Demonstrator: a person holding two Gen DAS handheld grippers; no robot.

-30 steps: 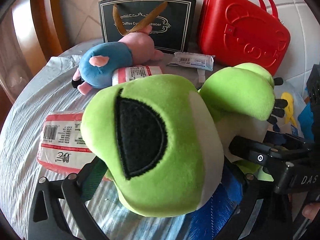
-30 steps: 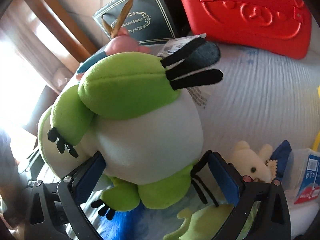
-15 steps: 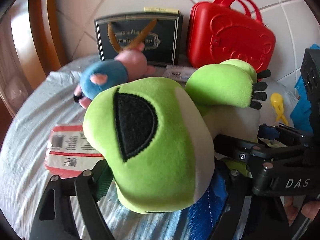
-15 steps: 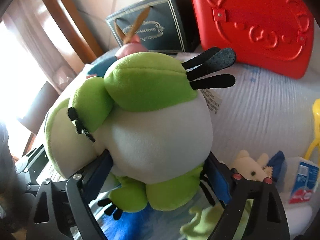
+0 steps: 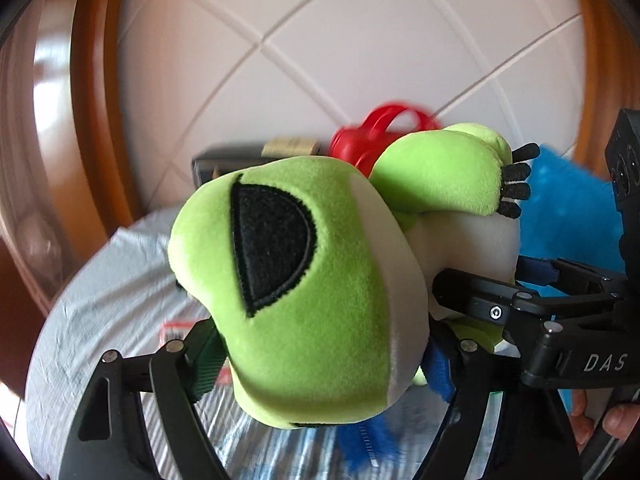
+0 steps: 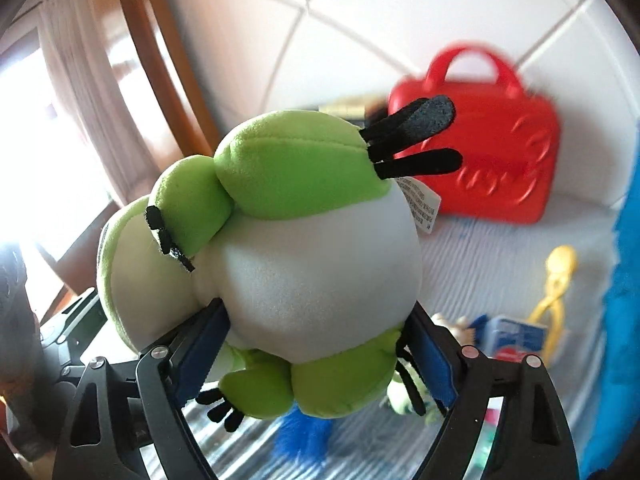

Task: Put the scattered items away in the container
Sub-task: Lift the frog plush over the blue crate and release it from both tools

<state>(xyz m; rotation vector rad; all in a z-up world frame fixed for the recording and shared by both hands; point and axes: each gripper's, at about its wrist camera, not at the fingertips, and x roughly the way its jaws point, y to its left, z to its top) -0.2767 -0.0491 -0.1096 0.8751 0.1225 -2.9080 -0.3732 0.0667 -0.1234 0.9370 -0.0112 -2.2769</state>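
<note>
Left gripper (image 5: 320, 356) jaws clamped on the head of the green frog plush (image 5: 304, 292); right gripper (image 6: 316, 344) jaws clamped on its white belly, blue pads pressed into both flanks. No closing further within the last half second on either side. Plush held clear above the counter (image 6: 500, 256), open air beneath it down to the striped pale cloth. Round counter edge curving near left in the left wrist view, wooden frame (image 5: 92, 112) just beyond it. Tiled wall (image 6: 360, 20) behind, wide and bare.

Plush lime green with white underside, a black half-moon eye patch on the head, black felt toes on each foot, a sewn label by the upper foot.

Farther out: red case (image 6: 504, 160) standing against the wall at far right, dark gift box (image 5: 212, 164) left of it, a yellow plastic toy (image 6: 556, 292) and a small blue-and-white carton (image 6: 516, 336) lying at right, blue fuzzy fabric (image 6: 624, 320) along the right edge.
</note>
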